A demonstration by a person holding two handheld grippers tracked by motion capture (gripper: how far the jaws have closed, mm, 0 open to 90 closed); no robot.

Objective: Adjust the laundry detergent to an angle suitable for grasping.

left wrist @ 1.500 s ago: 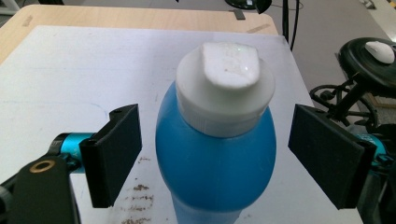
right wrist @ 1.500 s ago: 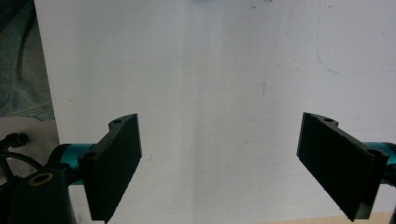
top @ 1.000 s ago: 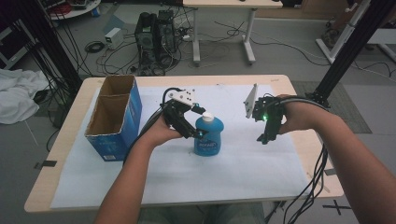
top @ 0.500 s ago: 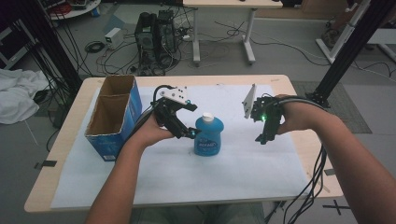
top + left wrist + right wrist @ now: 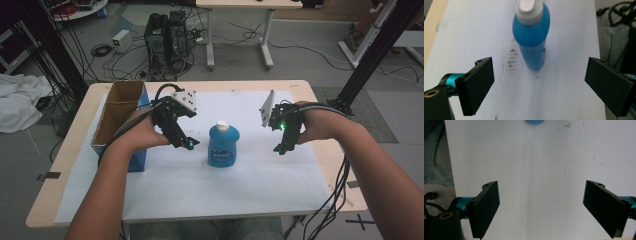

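While the left gripper hangs with jaws apart, just opened, nothing between them, the upright bottle stands just beside it, nearer than to the right gripper, also agape.

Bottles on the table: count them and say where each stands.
1. The blue bottle stands upright on the white sheet at mid-table, right of the cardboard box. The box's inside is partly hidden, so more could lie there.

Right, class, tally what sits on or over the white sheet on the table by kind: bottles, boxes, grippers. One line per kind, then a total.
Blue bottle with white cap: 1
Open cardboard box with blue sides: 1
Grippers: 2, the left gripper and the right gripper, both open
Total: 4
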